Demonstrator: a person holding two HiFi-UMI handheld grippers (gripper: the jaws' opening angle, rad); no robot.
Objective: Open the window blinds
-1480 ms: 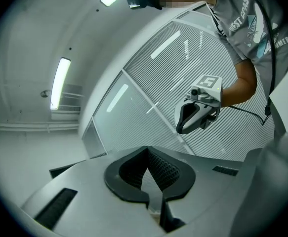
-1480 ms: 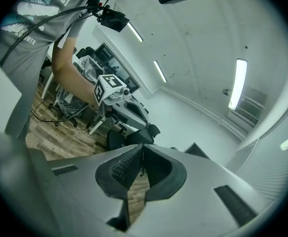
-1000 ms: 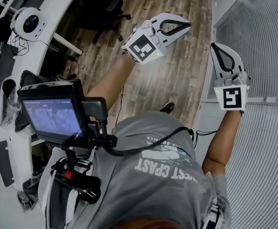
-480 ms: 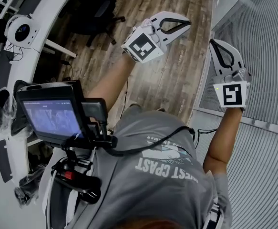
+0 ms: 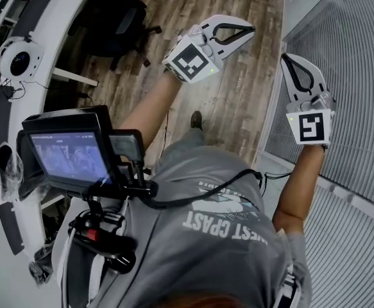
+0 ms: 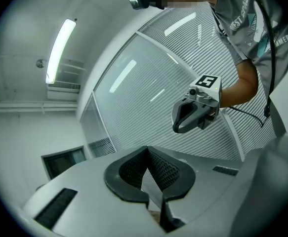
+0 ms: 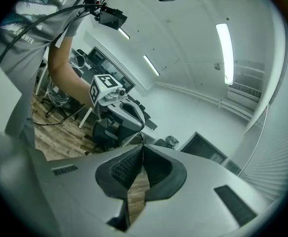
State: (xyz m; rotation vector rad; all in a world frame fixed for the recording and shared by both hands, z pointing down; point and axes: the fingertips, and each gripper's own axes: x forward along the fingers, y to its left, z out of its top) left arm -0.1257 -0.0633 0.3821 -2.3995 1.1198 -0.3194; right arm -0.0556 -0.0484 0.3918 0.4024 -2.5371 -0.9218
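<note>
The window blinds (image 5: 357,69) are grey horizontal slats behind a glass wall on the right of the head view; in the left gripper view the blinds (image 6: 148,90) fill the middle. My left gripper (image 5: 251,29) is raised over the wooden floor, left of the blinds, shut and empty; its own view shows the left gripper (image 6: 147,148) with tips together. My right gripper (image 5: 287,58) is held up close to the glass edge, not touching the slats; the right gripper (image 7: 143,146) is shut on nothing. Each gripper's view shows the other gripper in the air.
A curved white desk (image 5: 17,111) with equipment runs down the left. A dark office chair (image 5: 119,24) stands on the wooden floor (image 5: 228,101). A small screen rig (image 5: 71,156) hangs in front of the person's chest. A white frame bar (image 5: 340,191) crosses the blinds low down.
The person has stepped along the glass wall: desk and chair slid left, the frame bar dropped lower in view, a shoe shows on the floor. Both grippers stay raised and shut.
</note>
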